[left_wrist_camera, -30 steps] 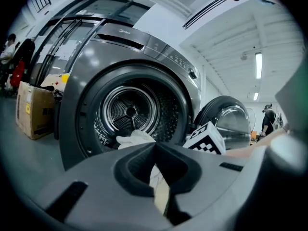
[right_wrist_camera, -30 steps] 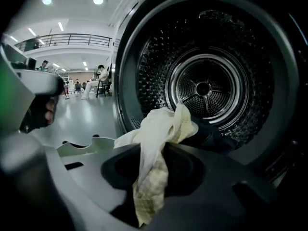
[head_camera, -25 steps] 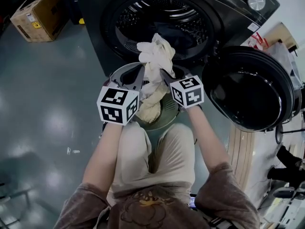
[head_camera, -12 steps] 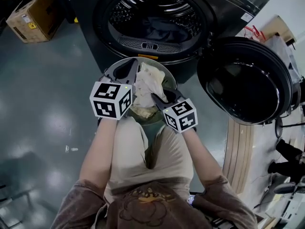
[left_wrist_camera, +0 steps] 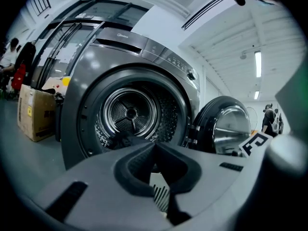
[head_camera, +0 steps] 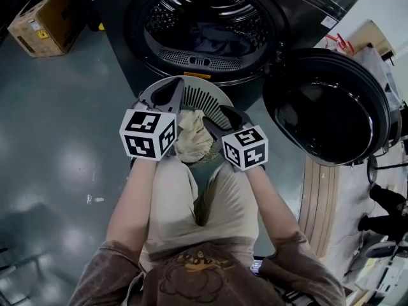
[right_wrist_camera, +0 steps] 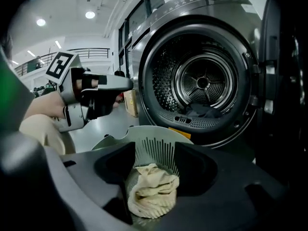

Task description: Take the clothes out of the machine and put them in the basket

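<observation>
A cream cloth (head_camera: 193, 139) lies bunched in the round grey slotted basket (head_camera: 205, 97) on the floor in front of the washing machine (head_camera: 204, 27). My right gripper (head_camera: 221, 117) hovers just above the cloth (right_wrist_camera: 151, 196). Its jaws have just been opening and now stand apart, pressing on nothing. My left gripper (head_camera: 172, 91) stays at the basket's left rim, fingertips together and empty. In the right gripper view it (right_wrist_camera: 96, 96) hangs at the left. A dark garment (right_wrist_camera: 199, 110) lies inside the drum.
The machine's round door (head_camera: 328, 110) hangs open to the right of the basket. A cardboard box (head_camera: 48, 18) stands on the floor at the far left. My knees are right behind the basket.
The cream cloth, held high at the drum opening a second ago, came down into the basket. My right gripper sank with it and let it go. The left gripper hardly moved.
</observation>
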Available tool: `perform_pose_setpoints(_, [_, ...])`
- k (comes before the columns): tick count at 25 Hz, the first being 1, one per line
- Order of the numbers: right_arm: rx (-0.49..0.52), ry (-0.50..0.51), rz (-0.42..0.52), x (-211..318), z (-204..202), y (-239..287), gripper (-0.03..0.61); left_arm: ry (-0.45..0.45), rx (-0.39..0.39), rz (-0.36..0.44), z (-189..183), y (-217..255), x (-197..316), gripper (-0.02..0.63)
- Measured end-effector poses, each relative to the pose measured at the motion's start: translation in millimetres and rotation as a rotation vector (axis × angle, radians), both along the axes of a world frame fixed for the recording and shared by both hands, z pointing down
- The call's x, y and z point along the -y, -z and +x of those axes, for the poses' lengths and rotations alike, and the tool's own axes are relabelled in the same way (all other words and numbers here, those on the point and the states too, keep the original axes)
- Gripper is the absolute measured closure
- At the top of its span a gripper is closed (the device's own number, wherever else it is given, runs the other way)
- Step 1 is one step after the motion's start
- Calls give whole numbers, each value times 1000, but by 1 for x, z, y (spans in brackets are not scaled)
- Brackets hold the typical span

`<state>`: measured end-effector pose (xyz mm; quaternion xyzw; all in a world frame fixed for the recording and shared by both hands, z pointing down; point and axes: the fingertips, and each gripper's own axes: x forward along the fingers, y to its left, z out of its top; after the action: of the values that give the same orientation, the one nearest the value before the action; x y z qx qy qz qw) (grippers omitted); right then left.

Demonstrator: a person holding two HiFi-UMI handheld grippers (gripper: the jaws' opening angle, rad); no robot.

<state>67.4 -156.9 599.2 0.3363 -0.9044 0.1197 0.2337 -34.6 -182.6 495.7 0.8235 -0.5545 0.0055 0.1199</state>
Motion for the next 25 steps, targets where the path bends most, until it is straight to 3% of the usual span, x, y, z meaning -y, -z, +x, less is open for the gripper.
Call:
perform_pose_setpoints(13, [-2, -69, 135, 134, -19, 52, 319, -28, 5, 10, 4, -1, 3, 609])
perform_pose_setpoints(20, [-98, -115, 146, 214, -25, 43, 295, -47, -4, 2, 4, -4, 7, 609])
perform_pose_setpoints(25, [-218, -95, 145, 256, -28, 24, 261, -63, -17, 5, 3, -6, 10, 609])
